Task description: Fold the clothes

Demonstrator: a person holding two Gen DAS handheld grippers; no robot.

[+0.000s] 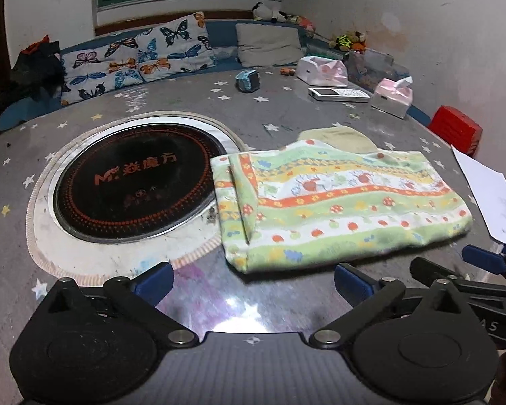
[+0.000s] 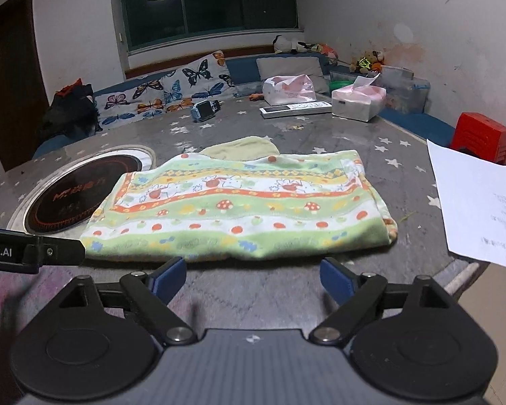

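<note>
Two words ("obot.AI") mark the left gripper; both grippers gape.

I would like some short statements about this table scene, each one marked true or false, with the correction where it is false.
1. The patterned garment lies folded on the table. True.
2. The right gripper holds the garment's near edge. False: its jaws stand open, short of the cloth, holding nothing.
3. The left gripper has its jaws open. True.
4. The sheet of paper lies on top of the garment. False: it lies beside it on the right, apart from it.
5. The garment's left end overlaps the rim of the round cooktop. True.
6. The white remote control rests on the garment. False: it lies far back on the table, near the tissue box.
</note>
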